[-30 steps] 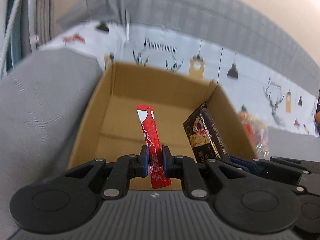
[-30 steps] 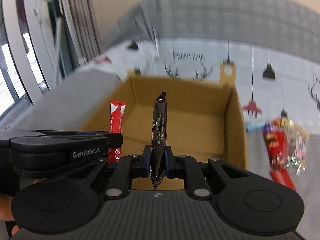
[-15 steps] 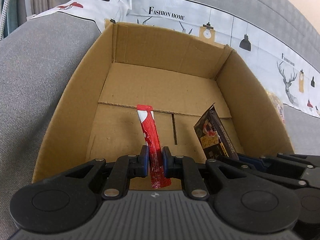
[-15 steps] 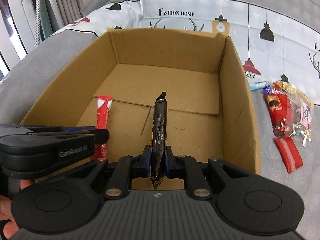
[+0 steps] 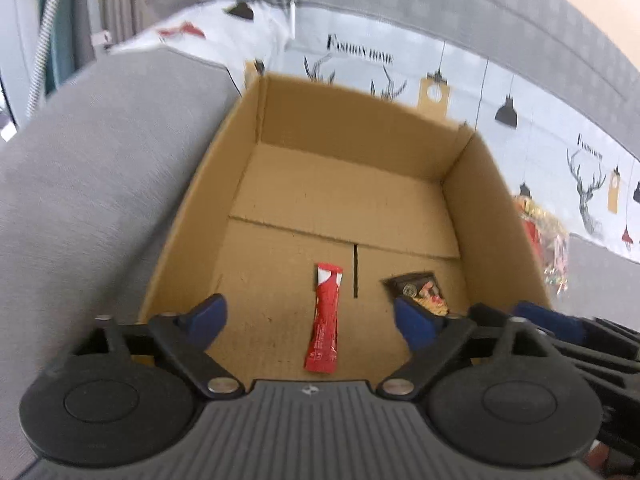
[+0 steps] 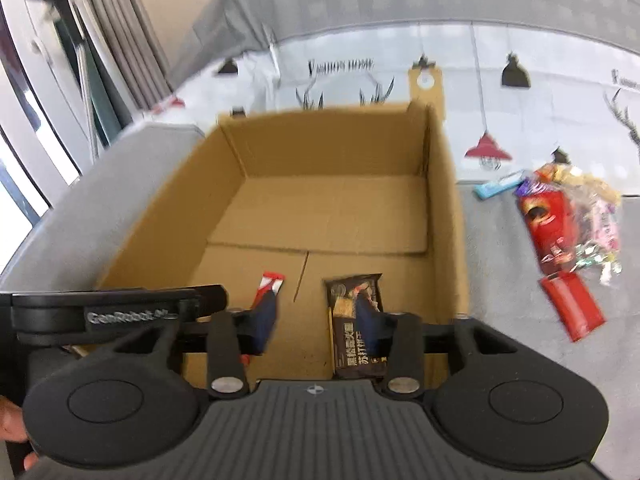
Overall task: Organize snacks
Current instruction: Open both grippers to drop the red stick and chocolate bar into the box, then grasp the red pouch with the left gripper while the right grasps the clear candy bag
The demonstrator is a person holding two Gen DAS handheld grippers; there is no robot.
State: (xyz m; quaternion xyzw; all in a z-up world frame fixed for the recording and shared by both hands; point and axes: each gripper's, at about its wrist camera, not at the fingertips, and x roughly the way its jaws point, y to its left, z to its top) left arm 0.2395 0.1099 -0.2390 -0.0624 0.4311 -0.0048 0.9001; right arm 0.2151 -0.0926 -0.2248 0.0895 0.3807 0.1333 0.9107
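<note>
two snacks: red stick sachet (image 5: 325, 320) and dark cracker packet (image 6: 358, 332) lie in cardboard box (image 5: 208, 184)
left gripper (image 5: 310, 322): opening, released
right gripper (image 6: 316, 322): opening, released
advice: lift clear before fetching more

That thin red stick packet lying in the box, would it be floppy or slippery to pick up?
The red stick packet lies flat and looks thin, so it is probably light and somewhat bendy. Its glossy wrapper may be slippery. Flat on the cardboard box floor, it shouldn't roll.
</note>
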